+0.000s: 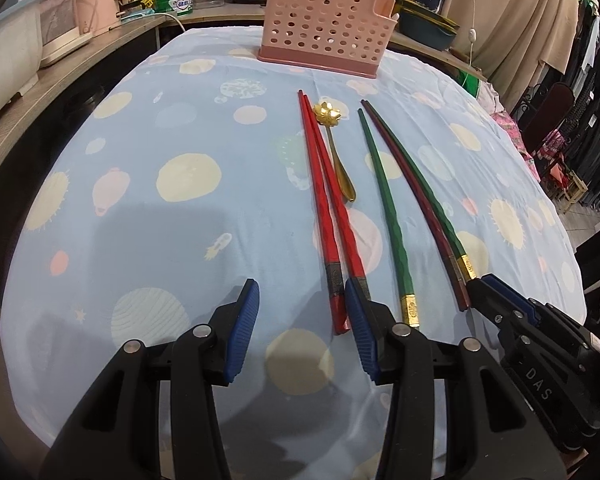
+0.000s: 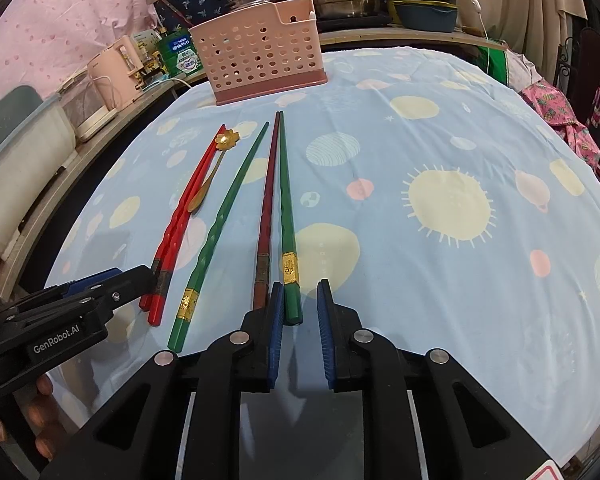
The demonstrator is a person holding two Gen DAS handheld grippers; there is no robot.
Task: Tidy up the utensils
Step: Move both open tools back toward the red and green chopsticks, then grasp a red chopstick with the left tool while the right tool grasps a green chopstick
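Closing my right gripper [image 2: 298, 312] well means to catch only the green chopstick [image 2: 287, 216] whose butt end lies between the blue ribbed pads [image 2: 276, 336]; the gap is narrow, but I see daylight beside the stick, so the pads do not press it yet. The dark red chopstick [image 2: 266, 216] lies touching it on the left, just outside my left pad, so I judge I must keep the pads centred and squeeze slowly, or this neighbour gets nudged. My left gripper [image 1: 302, 322] stands half spread above the cloth and holds nothing, its right pad over the ends of the two red chopsticks [image 1: 324, 200]. The sticks are long, thin and tapered, faceted, with a glossy lacquer look and a metal band near the thick end, so they may slip or roll in a weak grip. Between the pairs lies a second green chopstick [image 1: 384, 196]. Further on, a small gold spoon [image 1: 334, 140] with a flower-shaped bowl rests beside the red ones. The tablecloth [image 2: 420, 128] is soft blue fabric with pale yellow circles. Farthest stands the pink plastic utensil holder [image 2: 260, 60], perforated with round holes, on a darker base.
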